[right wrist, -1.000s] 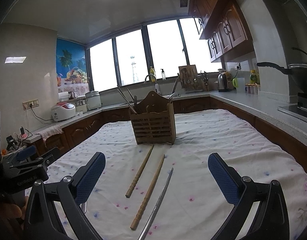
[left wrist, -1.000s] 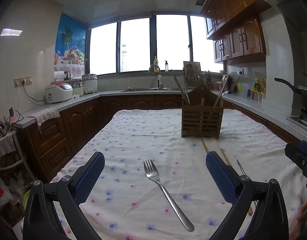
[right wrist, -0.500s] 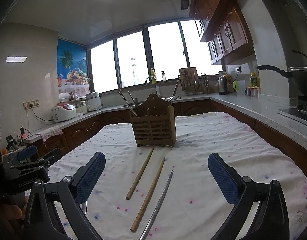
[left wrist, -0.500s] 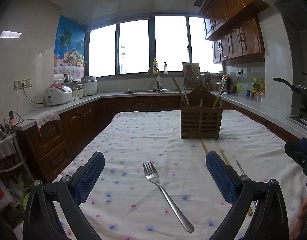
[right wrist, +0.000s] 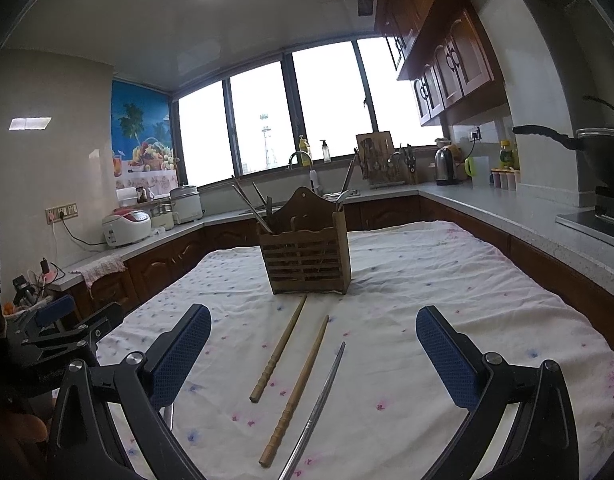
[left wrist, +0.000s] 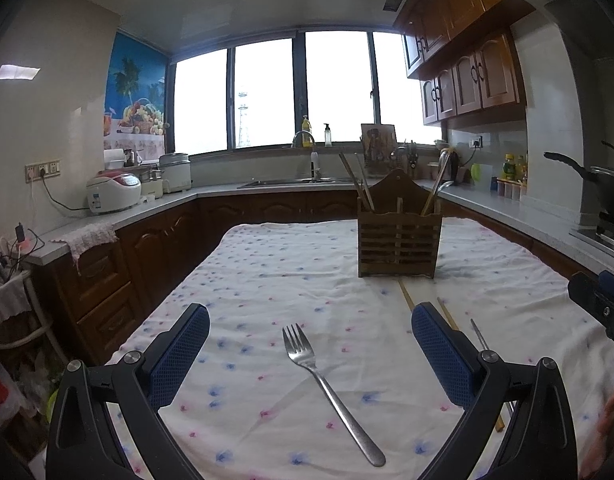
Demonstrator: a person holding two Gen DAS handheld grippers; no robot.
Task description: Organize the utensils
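Observation:
A steel fork (left wrist: pixel 331 390) lies on the flowered tablecloth (left wrist: pixel 267 280), tines pointing away, between the open fingers of my left gripper (left wrist: pixel 310 350), which is empty. A wooden utensil holder (left wrist: pixel 399 236) stands further back with several utensils in it; it also shows in the right wrist view (right wrist: pixel 307 256). Two wooden chopsticks (right wrist: pixel 281 346) (right wrist: pixel 297 392) and a thin metal utensil (right wrist: pixel 319 408) lie in front of it, between the open fingers of my empty right gripper (right wrist: pixel 313 352).
Dark wood cabinets and grey counters (left wrist: pixel 119 220) ring the table, with rice cookers (left wrist: pixel 113 192) on the left, a sink (left wrist: pixel 291 182) at the back and a wok (left wrist: pixel 603 184) on the right. The left gripper (right wrist: pixel 59 332) shows at the right view's left edge.
Both grippers have tilted or drifted slightly; the view shifts a little. Nothing was grasped or moved on the table.

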